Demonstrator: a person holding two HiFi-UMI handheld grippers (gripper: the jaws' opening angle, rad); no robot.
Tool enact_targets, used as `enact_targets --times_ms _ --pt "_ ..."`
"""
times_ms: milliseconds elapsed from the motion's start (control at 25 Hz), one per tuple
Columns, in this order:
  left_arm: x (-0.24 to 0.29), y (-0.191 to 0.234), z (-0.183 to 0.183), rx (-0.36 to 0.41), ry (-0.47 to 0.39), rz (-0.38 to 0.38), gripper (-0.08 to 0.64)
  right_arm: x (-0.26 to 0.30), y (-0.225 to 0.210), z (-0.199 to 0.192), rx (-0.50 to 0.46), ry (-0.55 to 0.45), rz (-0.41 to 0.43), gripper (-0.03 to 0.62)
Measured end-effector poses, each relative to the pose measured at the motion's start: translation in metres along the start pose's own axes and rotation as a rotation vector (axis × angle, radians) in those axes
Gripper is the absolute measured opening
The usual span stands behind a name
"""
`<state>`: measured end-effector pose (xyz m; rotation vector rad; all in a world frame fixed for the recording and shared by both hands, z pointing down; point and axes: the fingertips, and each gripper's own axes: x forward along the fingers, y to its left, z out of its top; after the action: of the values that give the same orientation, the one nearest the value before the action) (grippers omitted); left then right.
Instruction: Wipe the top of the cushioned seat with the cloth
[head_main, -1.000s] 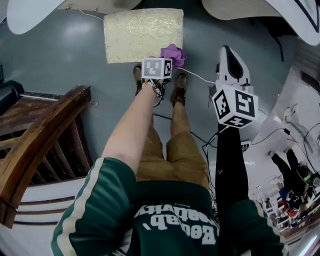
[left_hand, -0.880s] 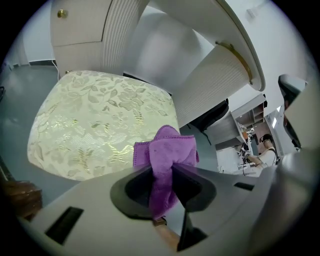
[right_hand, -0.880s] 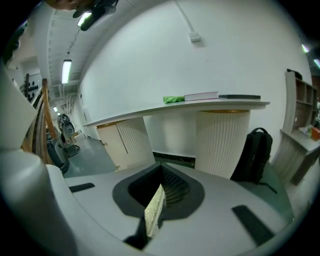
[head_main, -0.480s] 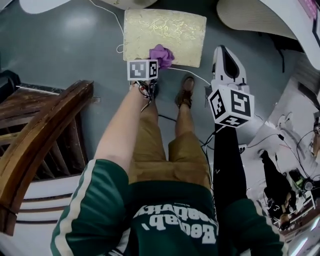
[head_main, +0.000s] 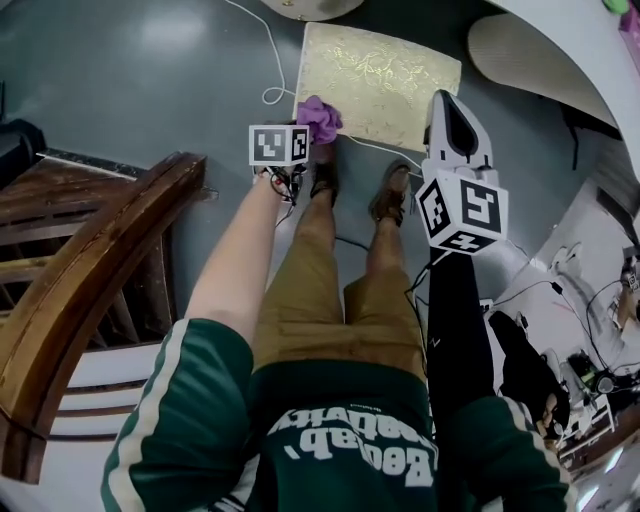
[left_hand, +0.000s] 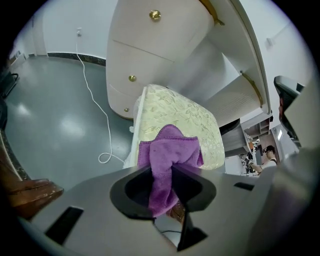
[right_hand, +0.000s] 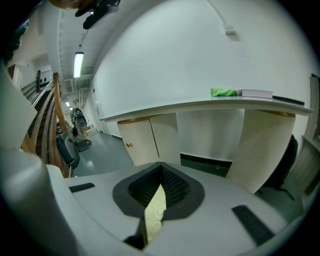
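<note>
1. My left gripper (left_hand: 167, 186) was clamped on the crumpled purple microfibre cloth (left_hand: 168, 159), and a bunch of the fabric stood up above the jaws.
2. In the head view, the purple cloth (head_main: 318, 118) sat over the near left corner of the square cushioned seat with its cream-and-gold leaf-patterned cover (head_main: 385, 78). I could not tell whether the cloth touched the cover.
3. From the left gripper view, the seat (left_hand: 176, 117) lay straight ahead just beyond the cloth, with its padded top bare.
4. My left gripper (head_main: 312, 135) hung at the seat's near left corner.
5. My right gripper (head_main: 449, 102) hovered over the seat's near right edge.
6. In the right gripper view, my right gripper (right_hand: 160, 187) had its jaws drawn together at the tips with nothing between them. Only a thin sliver of the cream cover showed through the slit.
7. A thin white cord (left_hand: 94, 112) trailed across the grey floor (left_hand: 45, 110) on the seat's left side.
8. Behind the seat stood a cream cabinet with round brass knobs (left_hand: 150, 55).
9. The person's brown shoes (head_main: 388, 205) stood on the floor just in front of the seat's near edge.
10. A dark curved wooden rail (head_main: 95, 275) stood well to the left of the seat and nearer to me.
</note>
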<state>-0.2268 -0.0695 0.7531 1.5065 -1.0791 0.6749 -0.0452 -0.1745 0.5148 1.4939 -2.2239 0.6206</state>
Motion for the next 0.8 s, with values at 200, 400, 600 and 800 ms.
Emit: enact_targets --times_ms 200,400,600,800 --pt "-0.014 0.042 0.004 -0.027 0.008 0.058 0.120 0.015 0.021 0.008 -0.003 0.004 0.002 0.008" --pt "-0.022 0.088 0.002 -0.046 0.034 0.182 0.120 0.025 0.030 0.008 -0.003 0.015 -0.003 0.008" --pt "-0.022 0.090 -0.001 -0.067 0.042 0.160 0.120 0.028 0.031 0.009 0.001 0.021 -0.013 0.008" --pt "-0.018 0.085 0.007 -0.051 0.030 0.146 0.119 0.029 0.029 0.014 0.001 0.012 -0.022 0.008"
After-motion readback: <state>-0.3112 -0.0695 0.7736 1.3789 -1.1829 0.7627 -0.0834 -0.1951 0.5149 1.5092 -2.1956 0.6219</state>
